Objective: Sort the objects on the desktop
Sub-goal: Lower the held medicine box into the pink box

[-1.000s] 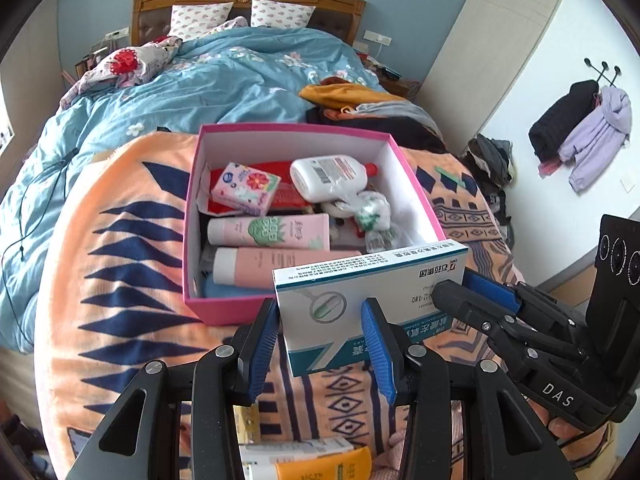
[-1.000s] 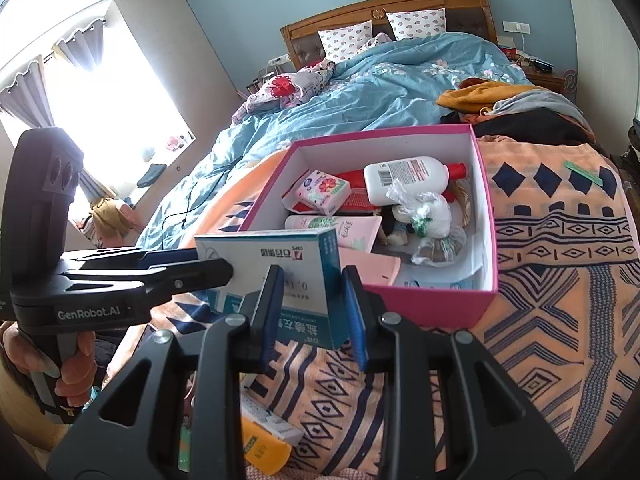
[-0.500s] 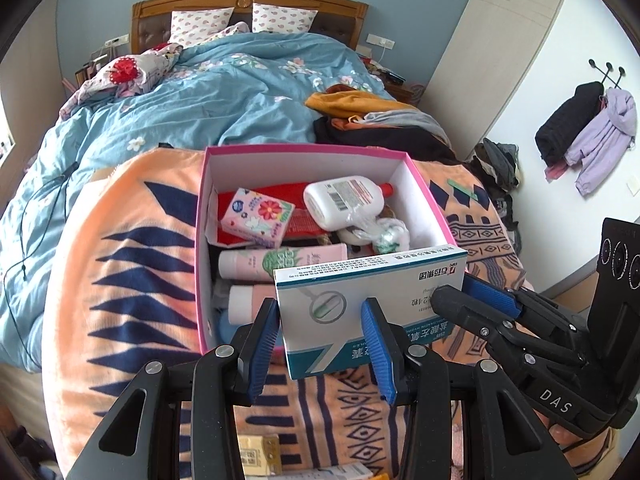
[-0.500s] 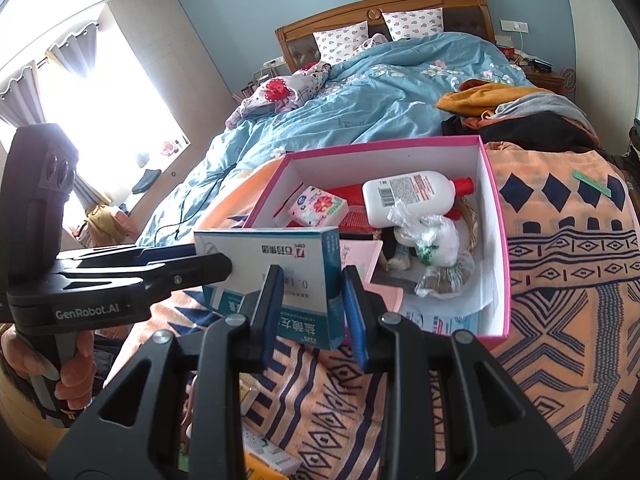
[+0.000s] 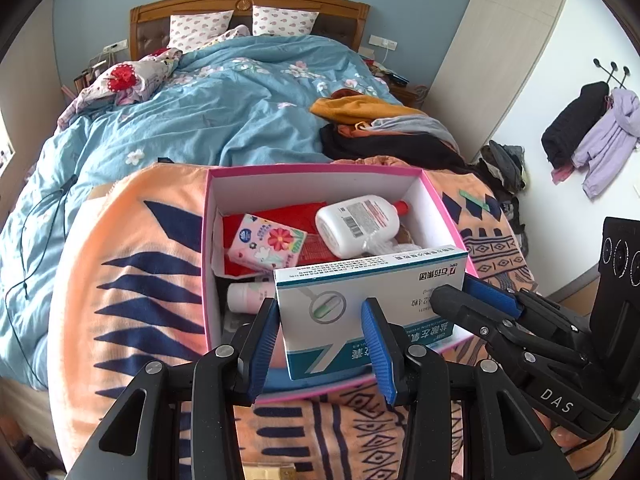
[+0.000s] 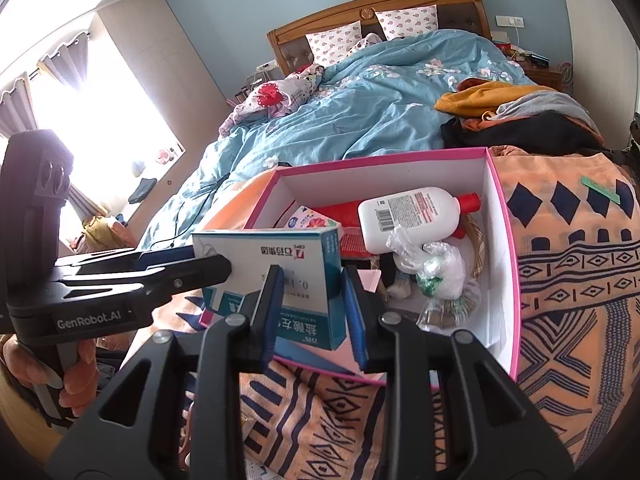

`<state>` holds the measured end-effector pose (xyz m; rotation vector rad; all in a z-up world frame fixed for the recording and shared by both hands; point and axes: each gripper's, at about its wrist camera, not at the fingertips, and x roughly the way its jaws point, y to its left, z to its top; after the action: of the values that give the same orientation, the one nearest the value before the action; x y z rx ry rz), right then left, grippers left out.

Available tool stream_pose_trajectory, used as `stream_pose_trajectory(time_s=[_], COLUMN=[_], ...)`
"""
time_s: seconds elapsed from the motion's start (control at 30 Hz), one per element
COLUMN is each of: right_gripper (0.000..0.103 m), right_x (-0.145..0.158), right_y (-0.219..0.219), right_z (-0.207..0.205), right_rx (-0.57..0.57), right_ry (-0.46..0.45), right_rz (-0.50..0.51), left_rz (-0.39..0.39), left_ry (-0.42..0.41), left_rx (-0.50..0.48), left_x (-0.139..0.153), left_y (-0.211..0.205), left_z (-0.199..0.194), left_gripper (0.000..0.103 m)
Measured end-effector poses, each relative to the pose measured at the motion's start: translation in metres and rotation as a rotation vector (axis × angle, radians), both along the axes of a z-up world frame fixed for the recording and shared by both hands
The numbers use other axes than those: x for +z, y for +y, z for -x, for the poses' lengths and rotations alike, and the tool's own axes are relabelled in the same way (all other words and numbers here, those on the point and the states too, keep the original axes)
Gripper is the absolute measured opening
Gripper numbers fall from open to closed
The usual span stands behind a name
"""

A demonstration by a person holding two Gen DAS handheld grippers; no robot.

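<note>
Blue-padded jaws of the left gripper (image 5: 320,340) clamp the left end of a white-and-teal medicine box (image 5: 372,304), low in the middle of the left wrist frame. To its right, the right gripper (image 6: 310,308) pinches the same box's other end. The box hangs over the near edge of the open pink box (image 5: 206,264), which sits on an orange patterned blanket (image 5: 132,280) in mid-frame. Inside, from left to right, lie a floral tissue pack (image 5: 266,242), a white lotion bottle (image 5: 358,224) and a crumpled plastic bag (image 6: 436,268).
</note>
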<state>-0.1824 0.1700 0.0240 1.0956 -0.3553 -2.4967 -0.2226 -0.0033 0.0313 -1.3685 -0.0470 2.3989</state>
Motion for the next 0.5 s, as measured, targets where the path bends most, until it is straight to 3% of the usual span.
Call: stream_pose_trajectory(time_s=[0.5], right_gripper=[0.033], right_x=[-0.008], right_y=[-0.006], right_z=[0.037], right_rx=[-0.003], right_ry=[-0.016], right_rz=[-0.008], left_rz=[0.000], left_ry=[-0.004], left_rx=[0.020], left_x=[-0.010], left_y=[-0.003], left_z=[0.035], left_gripper=[0.043])
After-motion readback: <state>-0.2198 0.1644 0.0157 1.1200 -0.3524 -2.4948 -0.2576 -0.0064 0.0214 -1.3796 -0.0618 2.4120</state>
